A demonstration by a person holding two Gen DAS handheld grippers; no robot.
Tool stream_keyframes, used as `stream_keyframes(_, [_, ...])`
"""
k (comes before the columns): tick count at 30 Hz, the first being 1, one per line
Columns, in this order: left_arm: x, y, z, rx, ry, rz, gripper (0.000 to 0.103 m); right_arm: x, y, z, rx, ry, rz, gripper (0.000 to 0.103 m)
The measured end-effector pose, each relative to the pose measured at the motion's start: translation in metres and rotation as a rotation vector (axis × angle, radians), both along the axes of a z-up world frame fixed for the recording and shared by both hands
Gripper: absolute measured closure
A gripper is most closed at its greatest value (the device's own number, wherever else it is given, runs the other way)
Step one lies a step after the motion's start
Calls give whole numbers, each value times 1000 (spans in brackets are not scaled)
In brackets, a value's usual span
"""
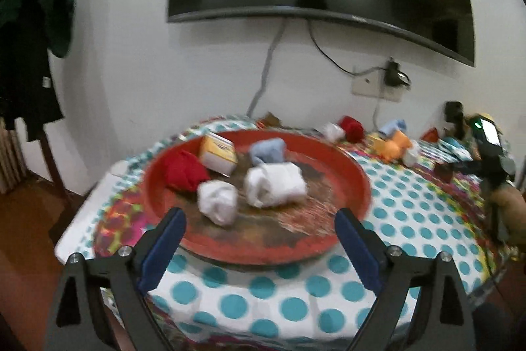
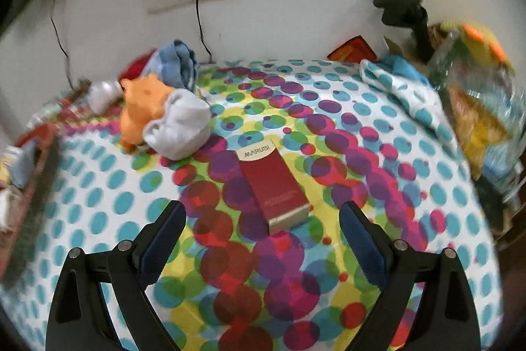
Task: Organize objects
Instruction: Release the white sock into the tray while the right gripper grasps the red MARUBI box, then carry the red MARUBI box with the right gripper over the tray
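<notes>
- The left gripper (image 1: pixel 259 227) is held with its jaws spread wide, nothing between them, right over the near rim of the red tray (image 1: pixel 348 166).
- Inside the tray, a red cloth bundle (image 1: pixel 184 171) is parked by the left rim, a yellow-and-white box (image 1: pixel 218 155) toward the far-left rim, a blue bundle (image 1: pixel 266 152) near the far rim, and two white bundles (image 1: pixel 274 183) in the middle and toward the near side.
- The tray's right half and near-right rim are left bare, so there's room there.
- The right gripper (image 2: pixel 261 231) is also spread wide and empty; a red box marked MARUBI (image 2: pixel 274 183) is seen lying flat between the fingertips, untouched, mid-table.
- Plenty of open dotted tablecloth (image 2: pixel 98 186) is left around that box, on both sides.
- Toward the table's far-left edge, an orange toy (image 2: pixel 143 107), a grey-white bundle (image 2: pixel 180 129) touching it, a blue cloth (image 2: pixel 177 63) and a small white bundle (image 2: pixel 102 94) are clumped together.
- The far-right edge is crowded by a blurred plastic bag (image 2: pixel 476 94).
</notes>
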State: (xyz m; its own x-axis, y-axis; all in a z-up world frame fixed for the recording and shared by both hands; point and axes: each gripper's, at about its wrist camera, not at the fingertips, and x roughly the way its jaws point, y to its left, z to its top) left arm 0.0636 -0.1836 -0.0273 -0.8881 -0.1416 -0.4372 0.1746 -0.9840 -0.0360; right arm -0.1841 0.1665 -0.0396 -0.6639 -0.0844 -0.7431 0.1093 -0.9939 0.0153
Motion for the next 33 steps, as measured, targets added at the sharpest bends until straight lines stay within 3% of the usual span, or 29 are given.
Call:
stream_keyframes(3, [4, 6, 1, -5, 20, -22, 9, -19, 7, -7, -50, -55, -4, 20])
stream_keyframes(4, [4, 6, 1, -8, 21, -24, 9, -24, 6, -11, -29, -73, -8, 38])
stream_keyframes(5, [4, 6, 1, -7, 20, -25, 9, -27, 5, -14, -13, -87, -10, 47])
stream_keyframes(7, [4, 4, 2, 10, 18, -23, 9, -29, 4, -15, -20, -78, 0, 50])
stream_keyframes(11, [2, 1, 1, 29, 19, -10, 9, -29, 5, -16, -12, -67, -13, 74])
stream_keyframes(24, [2, 1, 2, -1, -17, 35, 9, -15, -1, -6, 12, -47, -5, 75])
stream_keyframes(33, [13, -11, 1, 58, -45, 97, 9, 7, -48, 15, 53, -4, 89, 75])
